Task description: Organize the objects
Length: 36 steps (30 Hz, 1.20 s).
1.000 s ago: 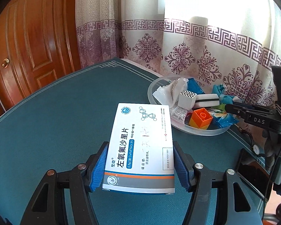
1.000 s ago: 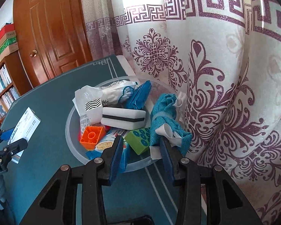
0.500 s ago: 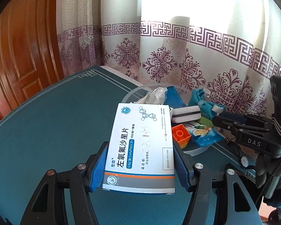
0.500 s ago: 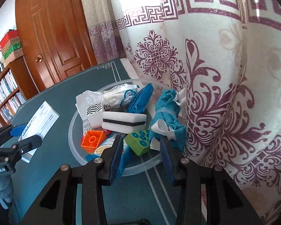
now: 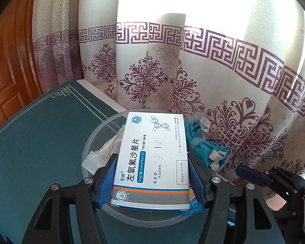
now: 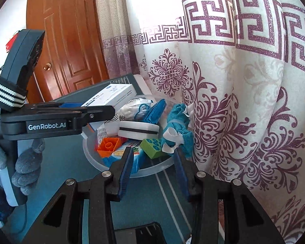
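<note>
My left gripper (image 5: 151, 162) is shut on a white and blue medicine box (image 5: 152, 152), with the blue pads pressing its long sides. The box hangs level over a clear plastic bowl (image 5: 87, 148) and hides most of what is inside. In the right wrist view the box (image 6: 113, 95) is above the bowl's far left rim (image 6: 152, 171). My right gripper (image 6: 152, 162) is open at the near rim with nothing between its pads. The bowl holds an orange block (image 6: 108, 145), a green block (image 6: 154, 147), a striped white sponge (image 6: 139, 129) and a teal cloth (image 6: 180, 126).
A patterned curtain (image 6: 233, 101) hangs right behind the bowl and touches its far side. The teal table cover (image 5: 40, 142) runs to the left, with a wooden door (image 6: 71, 40) beyond. A grey-gloved hand (image 6: 24, 162) holds the left gripper. A dark flat object (image 6: 136, 233) lies below my right gripper.
My left gripper has carried the medicine box rightward across the table to above the bowl. The right gripper has shifted only slightly and stays open.
</note>
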### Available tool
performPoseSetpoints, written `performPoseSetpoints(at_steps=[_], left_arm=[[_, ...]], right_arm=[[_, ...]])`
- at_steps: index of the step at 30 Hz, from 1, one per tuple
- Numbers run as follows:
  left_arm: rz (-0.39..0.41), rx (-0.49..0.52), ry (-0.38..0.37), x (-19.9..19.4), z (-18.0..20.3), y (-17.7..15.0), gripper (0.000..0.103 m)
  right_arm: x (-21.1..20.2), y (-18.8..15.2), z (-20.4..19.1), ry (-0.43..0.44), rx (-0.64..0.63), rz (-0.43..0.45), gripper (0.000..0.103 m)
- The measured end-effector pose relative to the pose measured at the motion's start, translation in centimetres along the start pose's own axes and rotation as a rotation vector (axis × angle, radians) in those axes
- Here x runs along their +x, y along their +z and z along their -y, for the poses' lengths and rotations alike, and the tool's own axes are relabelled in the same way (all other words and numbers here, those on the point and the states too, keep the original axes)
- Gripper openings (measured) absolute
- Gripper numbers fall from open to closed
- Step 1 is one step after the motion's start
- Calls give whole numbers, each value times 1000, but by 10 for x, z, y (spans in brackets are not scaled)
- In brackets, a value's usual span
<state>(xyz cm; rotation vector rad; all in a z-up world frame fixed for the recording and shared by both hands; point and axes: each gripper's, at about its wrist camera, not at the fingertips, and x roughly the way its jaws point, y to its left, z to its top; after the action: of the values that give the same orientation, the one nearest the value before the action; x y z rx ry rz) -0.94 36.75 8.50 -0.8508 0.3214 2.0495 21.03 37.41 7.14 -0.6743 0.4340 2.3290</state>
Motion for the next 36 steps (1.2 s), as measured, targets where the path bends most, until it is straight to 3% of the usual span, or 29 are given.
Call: performPoseSetpoints(at_steps=[9, 14, 17, 23, 27, 36], left_arm=[[3, -16, -13, 26, 2, 10, 72], [22, -29, 9, 16, -3, 2, 76], [67, -7, 50, 1, -1, -1, 87], [99, -7, 79, -19, -2, -7, 96], [105, -36, 125, -30, -6, -15, 100], [103, -65, 241, -49, -13, -34, 102]], right_arm=[[13, -9, 2, 18, 34, -37, 43], [8, -7, 4, 12, 40, -21, 43], [8, -7, 4, 12, 43, -23, 43], [6, -6, -3, 24, 32, -21, 44], [1, -6, -6, 20, 39, -8, 58], [-3, -12, -11, 2, 46, -30, 68]])
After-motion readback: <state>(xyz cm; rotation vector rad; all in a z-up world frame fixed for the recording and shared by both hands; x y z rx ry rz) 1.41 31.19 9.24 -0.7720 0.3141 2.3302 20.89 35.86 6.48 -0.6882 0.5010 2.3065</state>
